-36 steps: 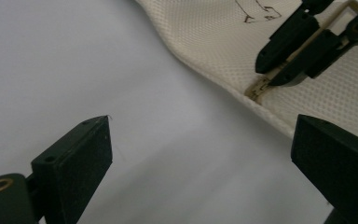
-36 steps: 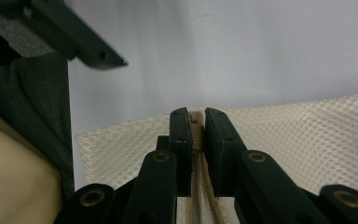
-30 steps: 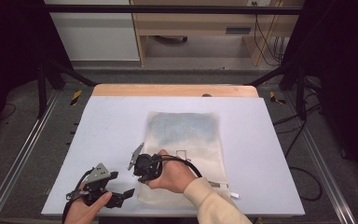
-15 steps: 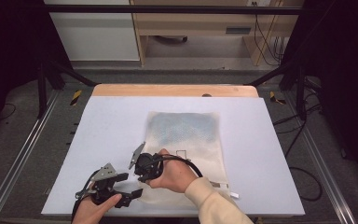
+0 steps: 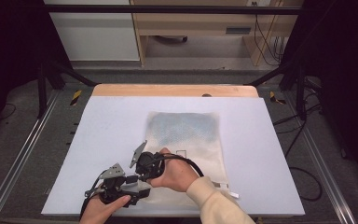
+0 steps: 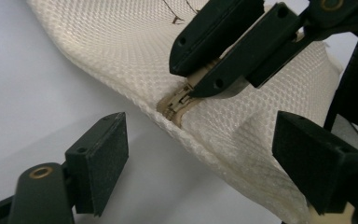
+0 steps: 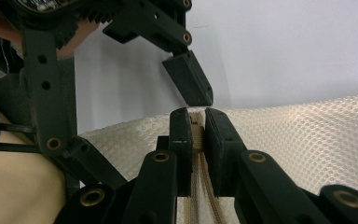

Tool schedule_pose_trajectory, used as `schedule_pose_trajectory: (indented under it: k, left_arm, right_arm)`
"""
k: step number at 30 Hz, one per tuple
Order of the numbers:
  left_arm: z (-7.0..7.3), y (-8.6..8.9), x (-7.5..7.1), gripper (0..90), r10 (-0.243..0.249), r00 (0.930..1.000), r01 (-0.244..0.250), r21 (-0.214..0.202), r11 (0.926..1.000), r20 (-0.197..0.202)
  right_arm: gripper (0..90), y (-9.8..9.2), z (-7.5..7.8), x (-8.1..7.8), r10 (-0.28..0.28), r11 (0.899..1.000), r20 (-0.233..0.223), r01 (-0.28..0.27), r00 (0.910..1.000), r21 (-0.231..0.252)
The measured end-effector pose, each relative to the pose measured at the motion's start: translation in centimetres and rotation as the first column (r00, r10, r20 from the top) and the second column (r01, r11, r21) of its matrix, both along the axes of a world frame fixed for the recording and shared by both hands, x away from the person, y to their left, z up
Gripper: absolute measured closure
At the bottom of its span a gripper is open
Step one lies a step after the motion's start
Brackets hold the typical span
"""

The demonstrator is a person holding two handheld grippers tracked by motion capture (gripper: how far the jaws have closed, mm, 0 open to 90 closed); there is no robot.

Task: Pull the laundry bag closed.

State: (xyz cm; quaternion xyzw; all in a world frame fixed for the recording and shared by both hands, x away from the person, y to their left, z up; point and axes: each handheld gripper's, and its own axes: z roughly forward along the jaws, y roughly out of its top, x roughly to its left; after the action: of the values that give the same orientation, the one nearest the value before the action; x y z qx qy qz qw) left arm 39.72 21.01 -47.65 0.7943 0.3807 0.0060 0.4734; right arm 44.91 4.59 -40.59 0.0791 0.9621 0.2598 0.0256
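A cream mesh bag [image 5: 186, 135] lies flat on the white table [image 5: 112, 126], its near left corner lifted. My right gripper [image 7: 196, 126] is shut on the bag's beige zipper [image 7: 198, 140] at that corner; in the left gripper view it comes in from the upper right onto the zipper [image 6: 179, 100]. My left gripper [image 6: 200, 149] is open, its jaws have just been closing, and the bag's raised edge [image 6: 223, 135] lies between them untouched. From above, the left gripper [image 5: 135, 189] sits just left of the right gripper [image 5: 141, 175].
A wooden strip [image 5: 175, 90] runs along the table's far edge. A small white tag [image 5: 226, 186] sticks out at the bag's near right corner. The right gripper's black cable [image 5: 191, 163] loops over the bag. Metal rails [image 5: 23, 154] flank the table.
The left gripper has moved right and slightly down, toward the bag's lifted corner and the right gripper. The right gripper has kept its hold in place.
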Motion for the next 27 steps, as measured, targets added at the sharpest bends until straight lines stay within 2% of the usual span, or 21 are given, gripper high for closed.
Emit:
schedule_pose_trajectory:
  k: [8, 14, 27]
  left_arm:
    - [-0.4, 0.0, 0.6, 25.8, -0.01, 0.9995, 0.009, -0.034, 0.9994, -0.031]
    - [-0.7, -0.2, 0.8, 31.2, -0.018, 0.9982, 0.014, -0.074, 0.9972, -0.057]
    - [-1.0, -0.4, 1.7, 39.3, -0.039, 0.9969, 0.031, -0.11, 0.9935, -0.068]
  right_arm:
    - [81.7, -0.1, 0.2, 0.1, 0.002, 1.0, 0.003, -0.002, 1.0, 0.006]
    - [81.7, -0.1, 0.3, 0.1, 0.003, 1.0, 0.004, -0.003, 1.0, 0.006]
    - [81.7, -0.1, 0.3, 0.1, 0.005, 1.0, 0.004, -0.005, 1.0, 0.013]
